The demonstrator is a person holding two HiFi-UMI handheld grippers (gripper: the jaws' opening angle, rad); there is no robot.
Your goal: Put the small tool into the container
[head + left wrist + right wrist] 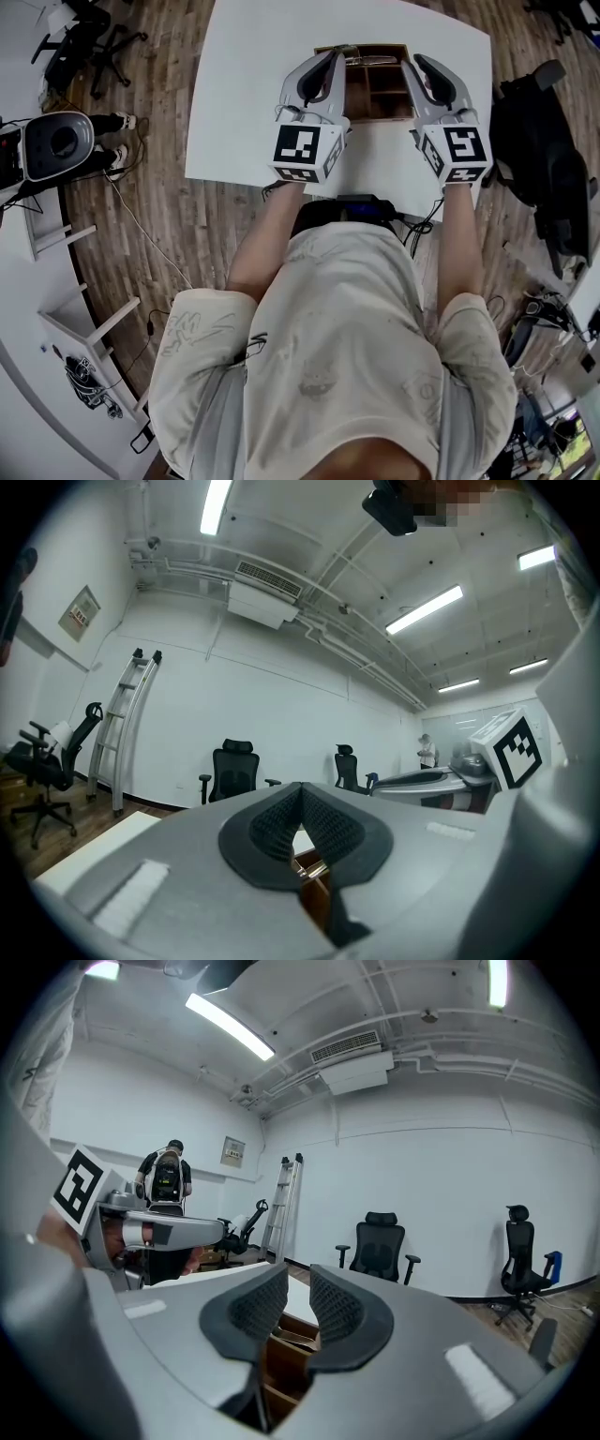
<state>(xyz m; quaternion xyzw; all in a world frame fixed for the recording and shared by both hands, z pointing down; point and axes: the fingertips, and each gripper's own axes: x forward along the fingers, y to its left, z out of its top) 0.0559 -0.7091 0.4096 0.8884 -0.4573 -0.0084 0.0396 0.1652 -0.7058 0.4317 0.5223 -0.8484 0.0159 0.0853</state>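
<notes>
A wooden container [378, 92] with several compartments stands at the far middle of the white table [248, 112]. A thin pale metallic item [371, 62], perhaps the small tool, lies in its far compartment. My left gripper [335, 53] hovers over the container's left side; in the left gripper view its pads meet at the tip [302, 789] with nothing seen between them, and brown wood [315, 898] shows below. My right gripper [419, 62] hangs over the container's right side, its jaws [298, 1283] apart and empty, with the wooden compartments [281, 1363] beneath.
A black office chair [536, 141] stands right of the table and a round grey device [56, 142] left of it on the wooden floor. Cables run beneath the near table edge. A ladder [127, 724], office chairs [379, 1246] and a standing person [167, 1180] are along the walls.
</notes>
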